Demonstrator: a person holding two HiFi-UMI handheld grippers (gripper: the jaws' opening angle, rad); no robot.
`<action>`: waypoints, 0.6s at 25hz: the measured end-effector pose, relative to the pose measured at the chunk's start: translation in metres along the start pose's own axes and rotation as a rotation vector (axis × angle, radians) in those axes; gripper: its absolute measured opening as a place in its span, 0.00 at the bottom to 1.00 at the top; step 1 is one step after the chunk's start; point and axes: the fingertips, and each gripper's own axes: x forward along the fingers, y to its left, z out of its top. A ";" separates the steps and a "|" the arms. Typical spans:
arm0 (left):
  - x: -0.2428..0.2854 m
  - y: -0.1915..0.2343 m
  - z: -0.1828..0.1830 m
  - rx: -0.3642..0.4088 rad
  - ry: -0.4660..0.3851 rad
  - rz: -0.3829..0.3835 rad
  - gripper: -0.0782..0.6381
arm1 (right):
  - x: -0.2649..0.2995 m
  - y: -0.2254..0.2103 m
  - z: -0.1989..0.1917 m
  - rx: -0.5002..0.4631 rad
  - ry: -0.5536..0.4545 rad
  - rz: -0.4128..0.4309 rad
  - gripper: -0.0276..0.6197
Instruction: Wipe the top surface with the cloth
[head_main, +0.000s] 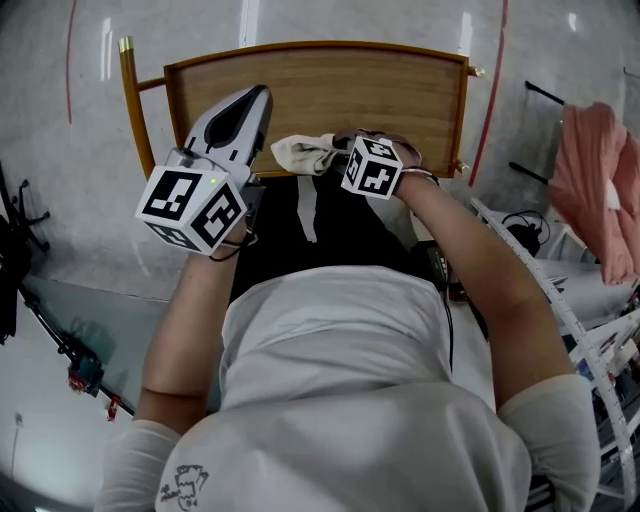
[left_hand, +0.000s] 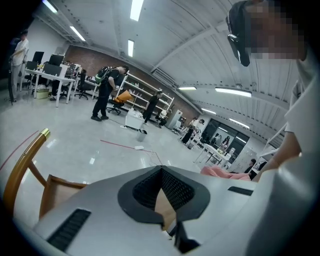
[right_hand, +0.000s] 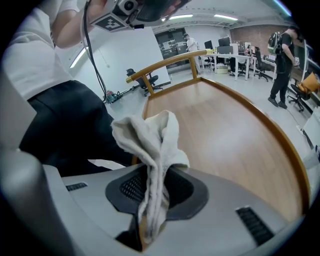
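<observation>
The right gripper pinched the cream cloth above the wooden desk; the left gripper was closed, empty. The cloth needed pressing flat beneath the fingers.

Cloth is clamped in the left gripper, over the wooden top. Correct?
Not quite. The cloth is clamped in the right gripper, not the left. The right gripper view shows it pinched between the jaws over the wooden top. The left gripper has its jaws together on nothing.
</observation>
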 end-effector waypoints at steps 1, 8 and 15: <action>0.003 -0.002 -0.001 0.001 0.004 -0.005 0.12 | -0.002 -0.004 -0.001 -0.004 0.000 -0.004 0.18; 0.022 -0.011 -0.011 -0.009 0.034 -0.016 0.12 | -0.022 -0.062 0.002 0.007 -0.010 -0.087 0.18; 0.033 -0.011 -0.023 -0.004 0.060 -0.018 0.12 | -0.052 -0.130 0.012 -0.039 -0.005 -0.186 0.18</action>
